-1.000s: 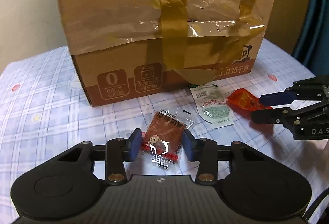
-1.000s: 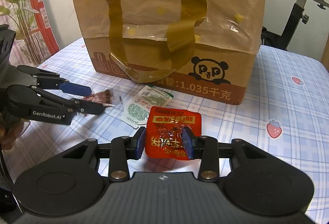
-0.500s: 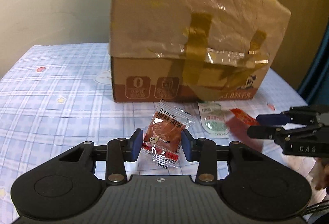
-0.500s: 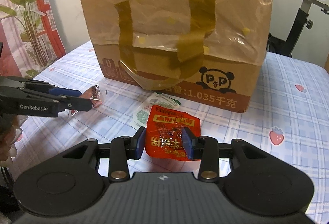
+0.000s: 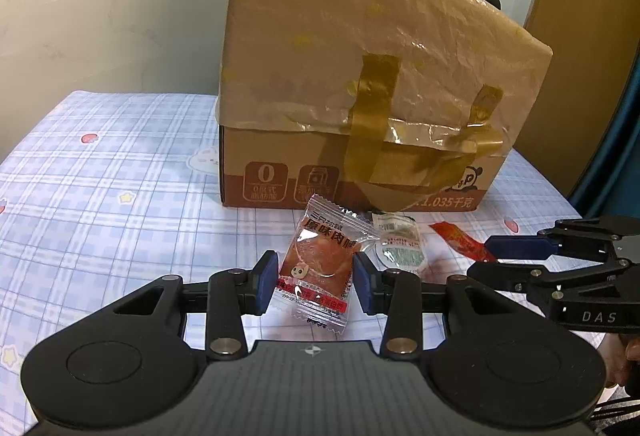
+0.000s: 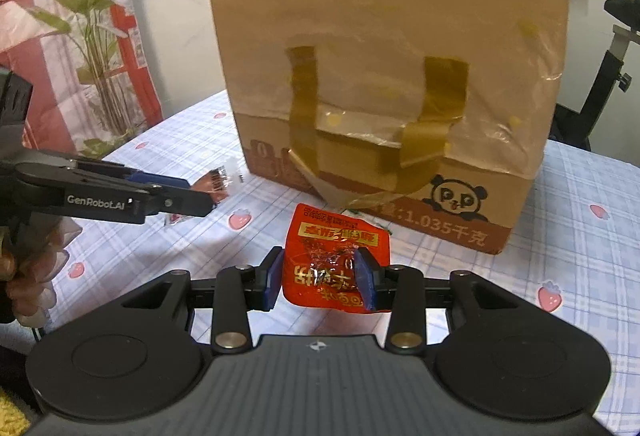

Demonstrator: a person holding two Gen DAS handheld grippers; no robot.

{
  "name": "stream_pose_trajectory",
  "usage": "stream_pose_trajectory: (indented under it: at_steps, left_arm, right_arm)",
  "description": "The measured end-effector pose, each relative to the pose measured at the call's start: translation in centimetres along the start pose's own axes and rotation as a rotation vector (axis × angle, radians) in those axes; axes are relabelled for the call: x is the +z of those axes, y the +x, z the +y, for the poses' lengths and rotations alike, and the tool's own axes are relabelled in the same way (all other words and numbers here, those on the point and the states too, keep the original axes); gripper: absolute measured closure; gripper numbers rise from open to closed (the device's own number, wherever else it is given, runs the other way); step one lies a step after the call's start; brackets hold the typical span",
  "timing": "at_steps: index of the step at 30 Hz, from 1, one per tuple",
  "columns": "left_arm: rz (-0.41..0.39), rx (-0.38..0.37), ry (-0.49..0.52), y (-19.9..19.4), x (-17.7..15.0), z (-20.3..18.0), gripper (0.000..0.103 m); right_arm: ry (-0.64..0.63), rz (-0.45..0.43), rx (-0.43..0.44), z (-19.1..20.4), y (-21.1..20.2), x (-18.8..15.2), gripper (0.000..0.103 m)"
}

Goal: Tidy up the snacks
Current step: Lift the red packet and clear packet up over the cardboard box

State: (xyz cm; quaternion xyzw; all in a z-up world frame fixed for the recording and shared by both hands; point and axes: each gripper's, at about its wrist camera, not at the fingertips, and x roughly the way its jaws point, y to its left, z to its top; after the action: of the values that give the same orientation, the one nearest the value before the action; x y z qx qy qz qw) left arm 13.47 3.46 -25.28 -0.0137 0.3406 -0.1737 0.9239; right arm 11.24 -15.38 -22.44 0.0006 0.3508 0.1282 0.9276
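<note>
A: Which step is shown?
B: Carrying. The left gripper (image 5: 314, 279) clamps a clear meat-jerky packet (image 5: 322, 268); the right gripper (image 6: 320, 280) clamps a red snack pouch (image 6: 335, 263), both held above the checked tablecloth (image 5: 120, 196).
A: Next?
B: Probably clearing the taped cardboard box (image 6: 392, 108) rim.

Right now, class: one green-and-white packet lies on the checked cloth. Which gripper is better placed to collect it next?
Neither is free. The left gripper holds a brown packet, the right gripper a red one. The green-and-white packet lies between them.
</note>
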Motion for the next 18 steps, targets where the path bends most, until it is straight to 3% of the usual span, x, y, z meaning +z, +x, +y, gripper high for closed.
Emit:
stream_pose_trajectory:
  at_steps: [9, 18]
  left_arm:
    - [-0.061, 0.0, -0.02, -2.1, 1.3, 0.4, 0.06]
    - [-0.2, 0.0, 0.016, -5.7, 6.4, -0.5, 0.06]
  right_arm:
    - [-0.026, -0.04, 0.046, 0.8, -1.0, 1.1, 0.063]
    - [-0.113, -0.212, 0.063, 2.3, -5.0, 5.6, 0.063]
